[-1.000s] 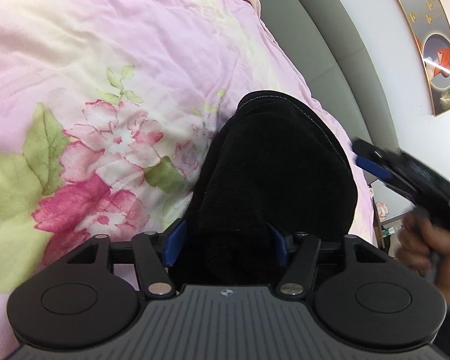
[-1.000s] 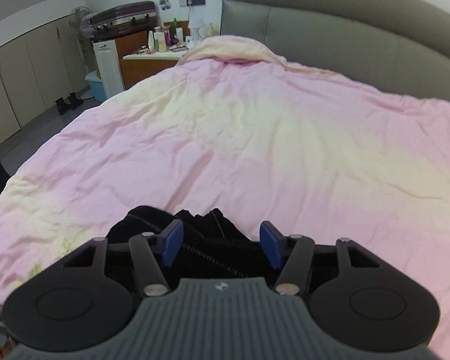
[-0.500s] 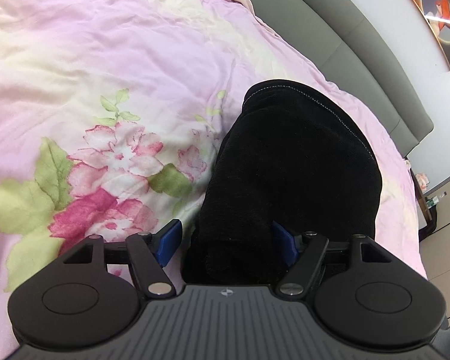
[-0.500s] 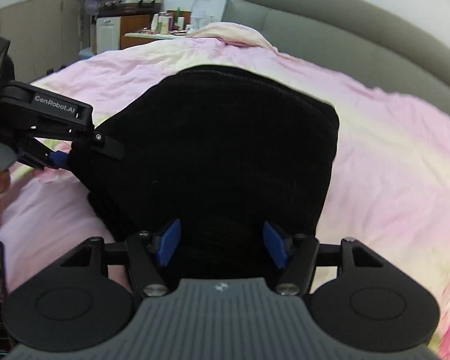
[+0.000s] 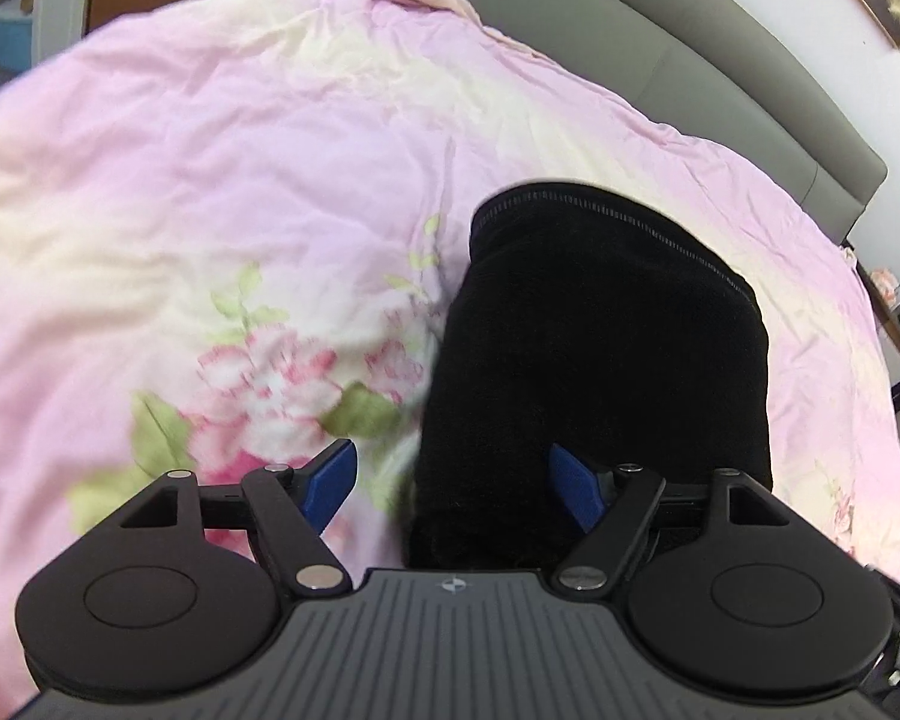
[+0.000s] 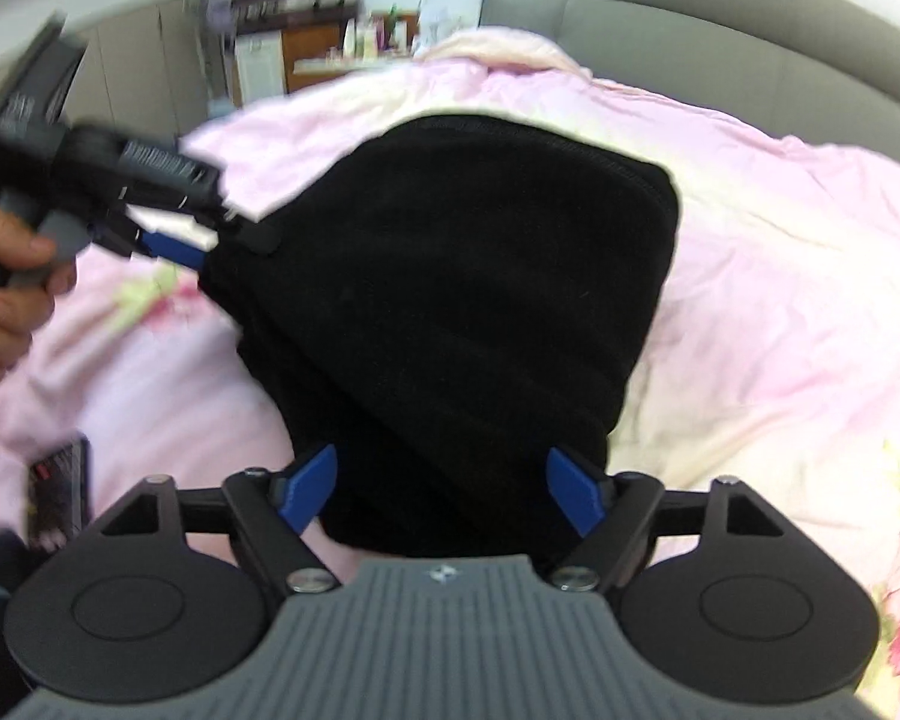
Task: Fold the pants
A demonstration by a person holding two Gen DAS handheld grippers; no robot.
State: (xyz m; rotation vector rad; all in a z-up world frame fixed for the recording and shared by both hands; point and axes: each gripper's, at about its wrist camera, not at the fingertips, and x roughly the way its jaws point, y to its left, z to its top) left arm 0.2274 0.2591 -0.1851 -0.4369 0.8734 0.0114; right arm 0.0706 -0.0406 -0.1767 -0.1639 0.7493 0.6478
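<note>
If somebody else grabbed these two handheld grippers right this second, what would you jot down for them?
Left gripper: jaws apart, over the near left edge of the black pants; grip unclear.
Right gripper: jaws apart around the pants' near end, not clamped.
The right wrist view shows the left gripper's blue fingers at the bundle's left edge, held by the left hand.
Pants: a compact folded bundle on the pink floral duvet, stitched edge toward the grey headboard.
Done: apparently folded.
Left: probably neaten and let go.
</note>
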